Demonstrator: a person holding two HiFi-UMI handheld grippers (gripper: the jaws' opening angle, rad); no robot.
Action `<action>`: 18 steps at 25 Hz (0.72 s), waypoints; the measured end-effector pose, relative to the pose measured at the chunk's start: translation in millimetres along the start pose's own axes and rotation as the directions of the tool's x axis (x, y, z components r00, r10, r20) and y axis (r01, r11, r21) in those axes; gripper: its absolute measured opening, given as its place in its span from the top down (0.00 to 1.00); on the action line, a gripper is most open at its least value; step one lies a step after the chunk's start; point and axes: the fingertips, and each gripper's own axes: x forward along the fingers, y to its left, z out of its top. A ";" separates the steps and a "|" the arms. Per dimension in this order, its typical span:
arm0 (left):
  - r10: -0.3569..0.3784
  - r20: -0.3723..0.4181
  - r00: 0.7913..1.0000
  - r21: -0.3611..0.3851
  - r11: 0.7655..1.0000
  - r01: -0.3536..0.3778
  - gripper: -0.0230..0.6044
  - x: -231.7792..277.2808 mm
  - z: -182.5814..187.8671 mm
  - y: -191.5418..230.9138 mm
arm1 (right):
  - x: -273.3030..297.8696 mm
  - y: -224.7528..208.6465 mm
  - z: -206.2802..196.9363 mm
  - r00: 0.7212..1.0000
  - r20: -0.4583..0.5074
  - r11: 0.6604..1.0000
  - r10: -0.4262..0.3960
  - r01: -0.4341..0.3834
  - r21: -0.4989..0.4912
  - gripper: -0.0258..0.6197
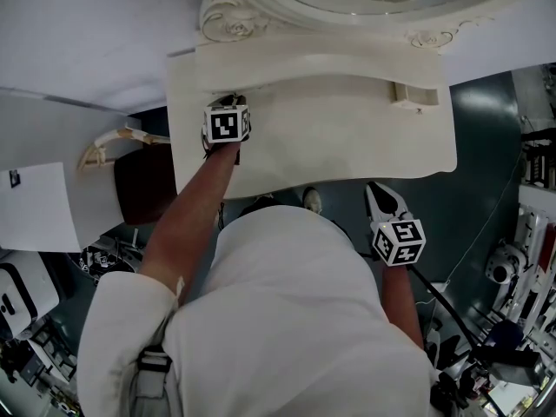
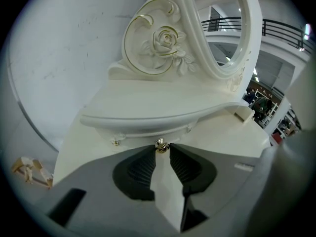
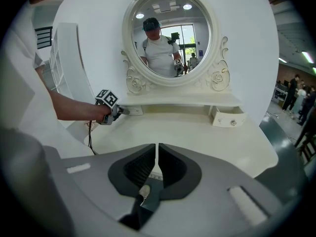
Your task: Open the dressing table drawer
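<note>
Knob (image 2: 160, 144) between left gripper (image 2: 163, 149) jaw tips tiny, shape unclear; drawer front (image 2: 138, 134) behind it mostly hidden under shelf (image 2: 148, 115) overhang. Mirror (image 2: 232, 33) above jaws cut off by top edge. Far right of jaws, figures (image 2: 259, 105) too small to make out. Head view: left jaws hidden beneath marker cube (image 1: 226, 125); torso (image 1: 295, 320) covers near edge of table (image 1: 347, 137)

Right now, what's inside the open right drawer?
From the head view, the pulled-out part of the right drawer looks bare and pale. Its rear is covered by the shelf, so that part is unseen.
</note>
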 end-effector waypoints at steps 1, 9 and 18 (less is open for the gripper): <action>-0.002 0.001 1.000 0.003 1.000 0.002 0.81 0.3 -1.2 -0.6 | 0.3 0.5 -0.1 1.000 -0.001 1.000 0.001 -0.001 -0.001 0.93; -0.013 -0.010 1.000 0.019 1.000 0.014 0.81 -3.1 -10.6 -5.4 | 2.1 4.8 -0.2 1.000 0.000 1.000 0.014 -0.014 -0.003 0.94; -0.018 -0.015 1.000 0.044 0.999 0.018 0.81 -8.4 -20.9 -10.6 | 2.5 8.3 -6.2 1.000 0.000 1.000 0.022 -0.022 0.002 0.94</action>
